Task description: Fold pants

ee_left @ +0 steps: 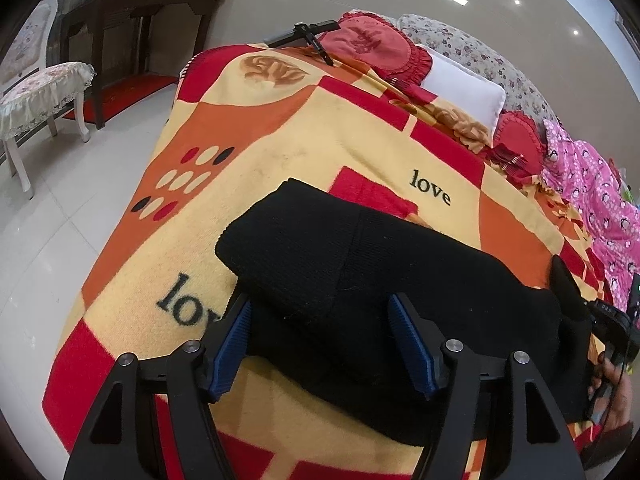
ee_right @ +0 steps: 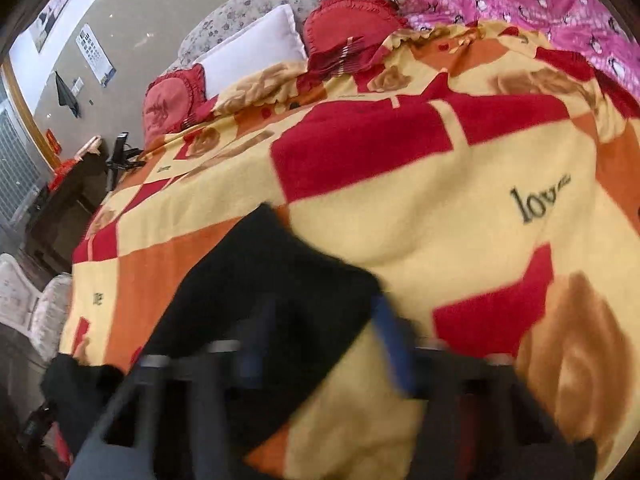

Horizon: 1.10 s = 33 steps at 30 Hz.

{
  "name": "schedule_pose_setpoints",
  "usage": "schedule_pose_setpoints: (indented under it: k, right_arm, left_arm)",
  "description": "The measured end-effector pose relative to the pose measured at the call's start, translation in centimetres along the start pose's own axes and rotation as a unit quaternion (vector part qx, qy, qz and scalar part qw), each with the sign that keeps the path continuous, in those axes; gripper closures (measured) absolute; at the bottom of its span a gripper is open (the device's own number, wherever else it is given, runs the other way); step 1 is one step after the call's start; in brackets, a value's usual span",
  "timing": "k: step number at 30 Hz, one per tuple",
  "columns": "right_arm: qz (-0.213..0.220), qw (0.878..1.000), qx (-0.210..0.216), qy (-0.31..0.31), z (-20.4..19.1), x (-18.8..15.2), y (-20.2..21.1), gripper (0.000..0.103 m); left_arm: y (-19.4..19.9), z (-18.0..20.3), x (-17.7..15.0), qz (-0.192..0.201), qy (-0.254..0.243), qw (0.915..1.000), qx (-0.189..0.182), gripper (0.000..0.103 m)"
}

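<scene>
On the bed's blanket [ee_left: 280, 152], your left tongs [ee_left: 320, 344] hover spread above the folded black pants [ee_left: 360, 264], while your blurred right tongs [ee_right: 320, 344] seem spread too, probably for smoothing.

Black pants [ee_left: 360, 280] of matt ribbed knit cloth, blanket [ee_left: 280, 140] of fuzzy woven cloth, left gripper [ee_left: 320, 320] of matt black plastic with ridged blue pads [ee_left: 412, 348], floor [ee_left: 60, 216] of glossy tile.
</scene>
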State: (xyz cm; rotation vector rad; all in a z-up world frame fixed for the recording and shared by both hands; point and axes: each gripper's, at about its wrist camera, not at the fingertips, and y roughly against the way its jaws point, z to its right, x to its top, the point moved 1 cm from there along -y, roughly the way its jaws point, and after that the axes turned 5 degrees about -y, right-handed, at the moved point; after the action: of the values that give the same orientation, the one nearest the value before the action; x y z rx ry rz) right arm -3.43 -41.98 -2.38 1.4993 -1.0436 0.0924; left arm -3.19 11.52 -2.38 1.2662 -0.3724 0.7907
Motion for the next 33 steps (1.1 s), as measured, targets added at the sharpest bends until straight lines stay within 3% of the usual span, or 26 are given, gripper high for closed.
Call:
schedule_pose_setpoints:
  k: [4,9,14,19,22,24,25,28,33]
  right_arm:
    - [0.015,0.998,0.044,-0.038,1.4,0.0,2.2,0.095]
    - [0.068,0.995,0.070,-0.023,2.2,-2.2,10.2,0.096]
    - [0.103,0.993,0.052,-0.020,4.6,-6.4,18.3,0.096]
    - [0.109,0.992,0.027,-0.059,8.9,-9.2,21.5,0.095]
    - [0.080,0.995,0.017,-0.064,9.5,-9.2,19.6,0.079]
    - [0.077,0.995,0.031,-0.059,9.3,-8.9,18.2,0.023]
    - [0.072,0.995,0.030,-0.056,8.9,-8.6,17.2,0.019]
    - [0.043,0.998,0.025,-0.024,7.6,-7.2,13.9,0.021]
    - [0.021,0.999,-0.014,-0.021,7.7,-4.5,9.1,0.020]
  left_arm:
    - [0.0,-0.1,0.2,-0.003,0.002,1.0000,-0.001,0.036]
    - [0.0,-0.3,0.2,-0.002,0.004,1.0000,-0.003,0.036]
    - [0.0,-0.6,0.2,-0.001,0.001,1.0000,-0.007,0.035]
    - [-0.1,-0.3,0.2,-0.001,-0.005,1.0000,0.004,0.034]
    - [0.0,0.0,0.2,-0.002,-0.008,0.9999,0.009,0.034]
    - [0.1,0.0,0.2,-0.004,-0.006,0.9999,0.010,0.034]
    - [0.3,0.0,0.2,-0.004,-0.005,0.9999,0.011,0.035]
    - [1.6,0.2,0.1,0.010,-0.006,0.9998,0.014,0.035]
    - [4.8,1.3,-0.2,0.049,-0.022,0.9985,0.010,0.035]
